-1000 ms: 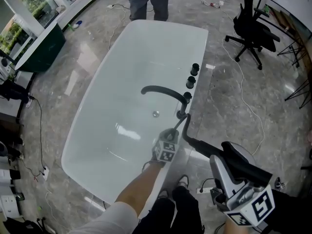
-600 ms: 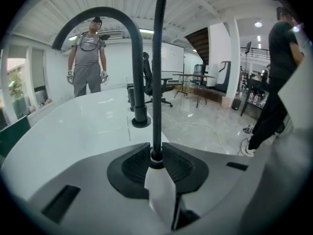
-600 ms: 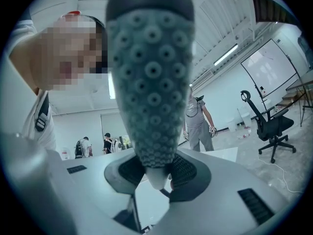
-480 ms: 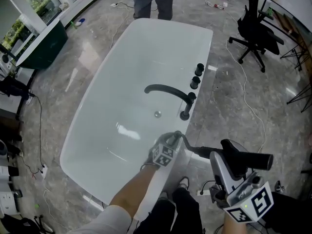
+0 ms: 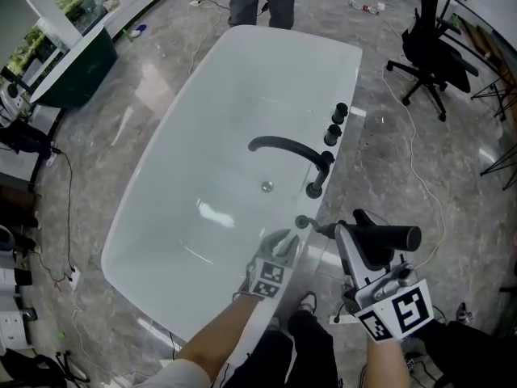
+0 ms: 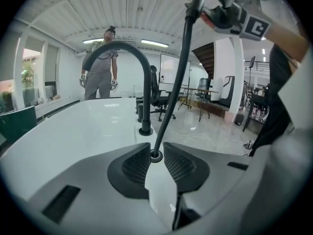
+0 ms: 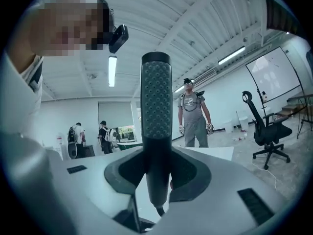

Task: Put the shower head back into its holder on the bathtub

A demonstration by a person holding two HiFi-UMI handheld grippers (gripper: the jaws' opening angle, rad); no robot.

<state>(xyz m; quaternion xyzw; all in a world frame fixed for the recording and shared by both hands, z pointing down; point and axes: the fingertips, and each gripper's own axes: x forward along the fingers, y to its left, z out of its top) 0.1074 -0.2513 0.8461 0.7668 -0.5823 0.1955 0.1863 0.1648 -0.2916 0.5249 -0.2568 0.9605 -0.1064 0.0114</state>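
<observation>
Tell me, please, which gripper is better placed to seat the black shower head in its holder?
Right, probably: the right gripper is shut on the black stick-shaped shower head, held up high, while the left gripper only sits low by the black hose at the round holder ring.

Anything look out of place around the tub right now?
The shower head is out of its holder, clamped in the right tool beside the bathtub, hose trailing up from the rim. Nothing spilled or broken.

Bright ceiling lamps, bathtub glare, fisheye edges
</observation>
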